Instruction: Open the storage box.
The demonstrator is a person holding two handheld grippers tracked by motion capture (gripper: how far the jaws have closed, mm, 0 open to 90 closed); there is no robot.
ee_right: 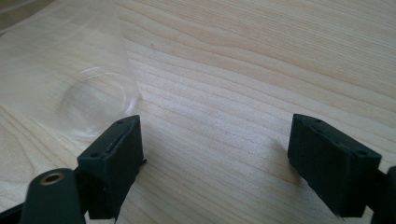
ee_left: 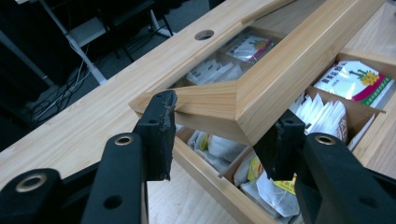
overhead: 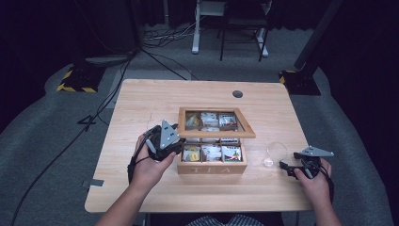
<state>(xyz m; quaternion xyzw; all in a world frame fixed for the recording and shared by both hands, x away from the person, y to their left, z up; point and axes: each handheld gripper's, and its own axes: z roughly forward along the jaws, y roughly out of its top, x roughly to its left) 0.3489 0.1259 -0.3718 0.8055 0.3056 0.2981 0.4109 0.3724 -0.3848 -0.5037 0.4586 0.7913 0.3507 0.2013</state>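
At centre left of the high view, the left hand-held gripper (overhead: 175, 143) sits at the left end of the wooden tea box (overhead: 211, 167), beside the raised lid (overhead: 216, 134). In the left gripper view, the lid's near corner (ee_left: 243, 100) lies between the two black jaws. The jaws are closed most of the way and appear to grip the lid frame, though pad contact is hard to confirm. The lid is tilted up from the box, and its window shows the tea bags (ee_left: 322, 114) in the compartments below.

The box stands at the centre of the table (overhead: 141, 101), with "TEA" on its front wall.

At lower right of the high view, the right hand-held gripper (overhead: 288, 167) rests low over the table, just beside a clear glass cup (overhead: 275, 153) lying on its side. In the right gripper view, the jaws stand wide apart with bare table between them.
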